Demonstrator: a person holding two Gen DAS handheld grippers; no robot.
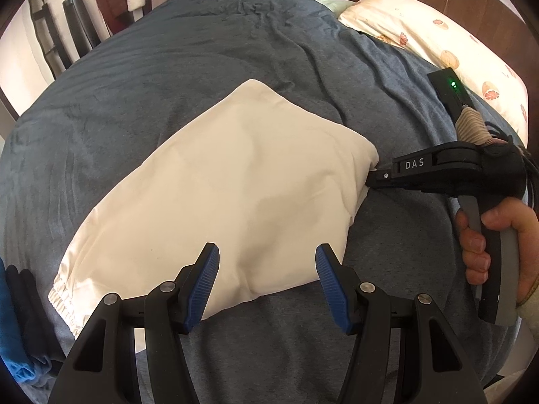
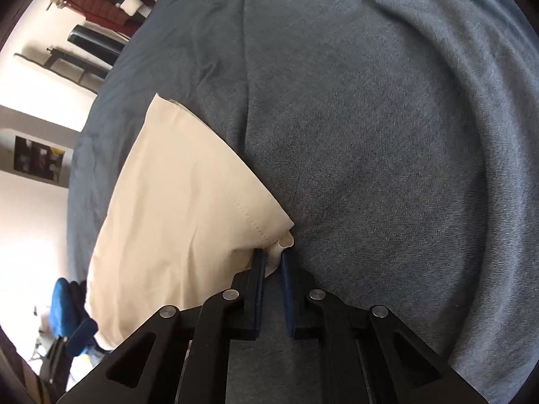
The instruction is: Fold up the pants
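The left wrist view looks steeply down along its own tool (image 1: 267, 269) from above the near edge of the bed (image 1: 168, 67), taking in the whole cream pants (image 1: 215, 181), with the pillow (image 1: 438, 43) at upper right and the right tool (image 1: 374, 176) entering from the right of the frame. The right wrist view sits much closer, angled down over its tool (image 2: 273, 259) at one corner of the pants (image 2: 175, 208). Both views share the pants, the grey bedcover (image 2: 387, 134) and the hanging clothes (image 2: 101, 6) at upper left.
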